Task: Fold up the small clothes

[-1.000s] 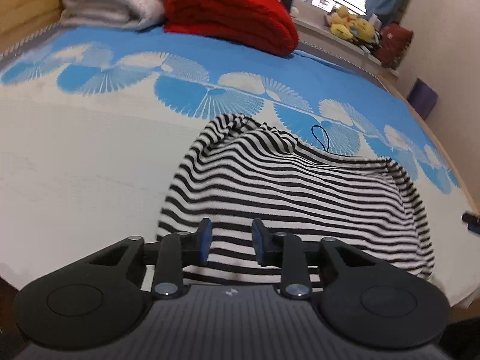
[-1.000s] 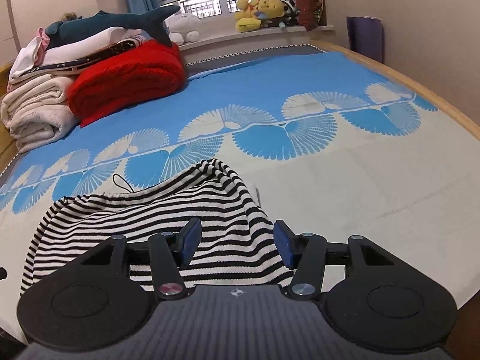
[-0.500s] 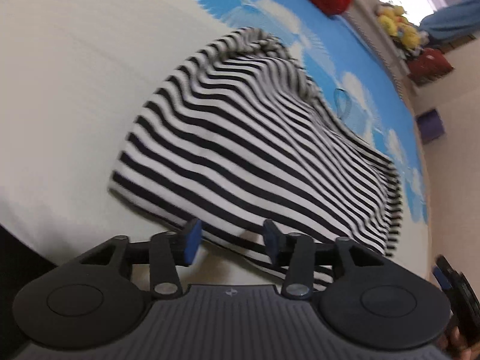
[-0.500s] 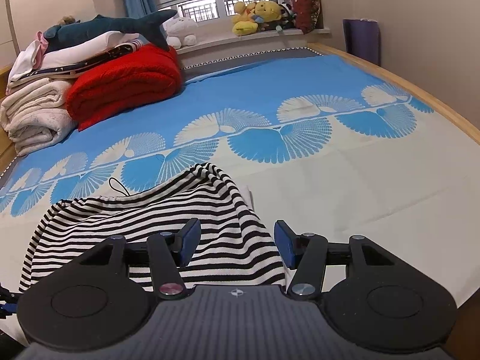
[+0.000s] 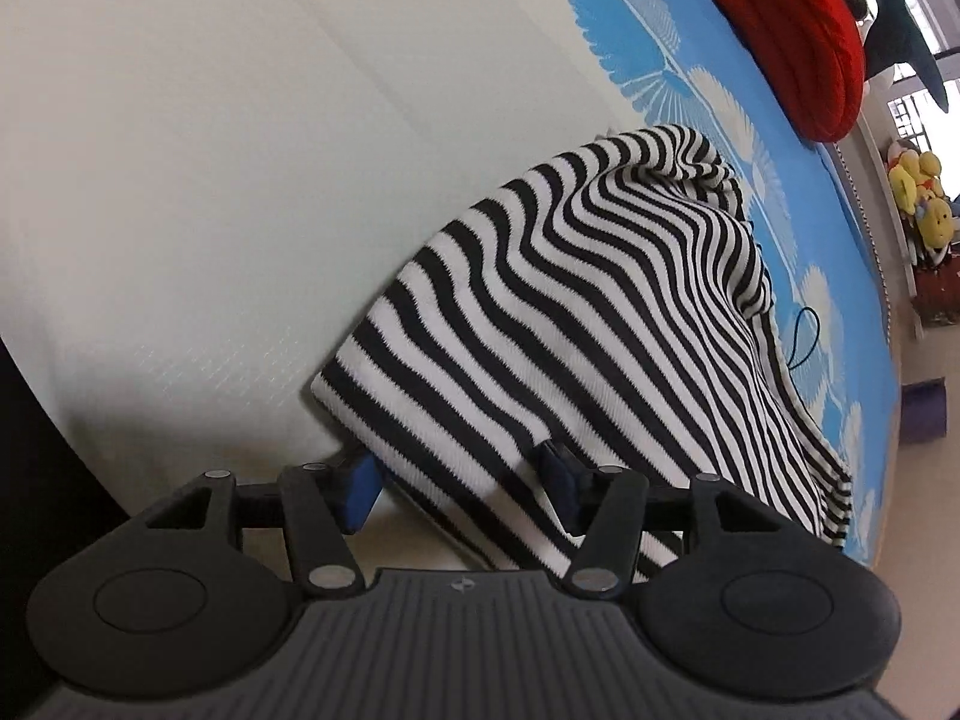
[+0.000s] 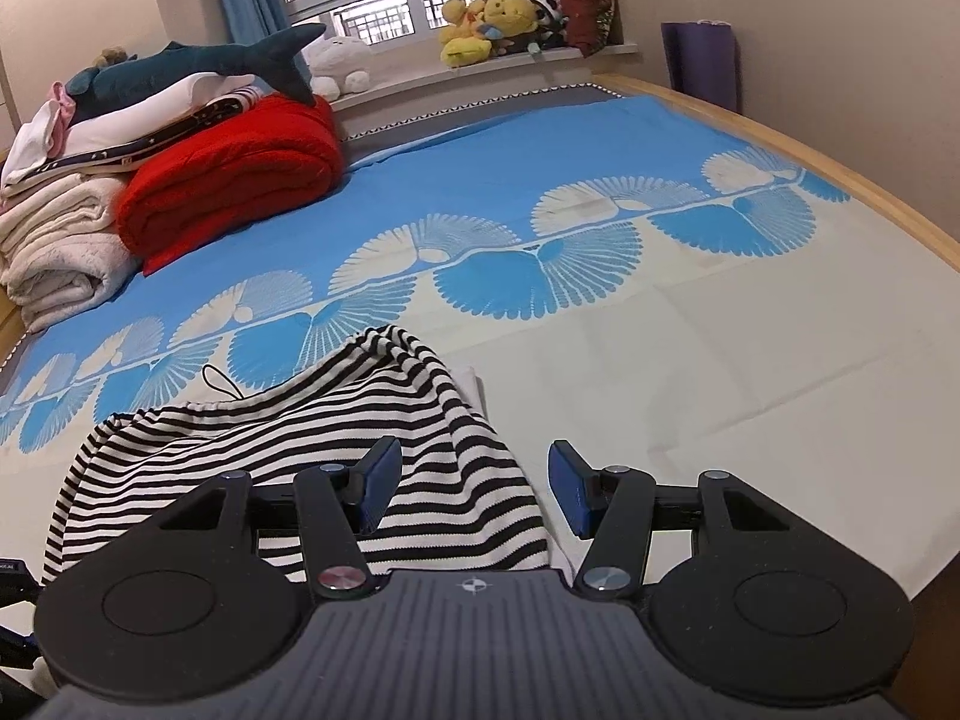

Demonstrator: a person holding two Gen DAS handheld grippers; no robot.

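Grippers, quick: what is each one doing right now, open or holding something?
Left gripper: fingers opening, the striped top between them, not pinched.
Right gripper: open, holding nothing, the striped top's corner under it.

The black-and-white striped knit garment (image 5: 600, 324) drapes over one blue pad (image 5: 555, 468), hiding its tip. In the right wrist view, the gripper body covers the garment's near hem. The red folded blanket (image 5: 780, 18) is cut by the frame's top edge.

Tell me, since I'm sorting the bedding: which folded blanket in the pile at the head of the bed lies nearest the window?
The red blanket. It lies on the window side of the pile, while the cream blanket sits farther left, away from the window.
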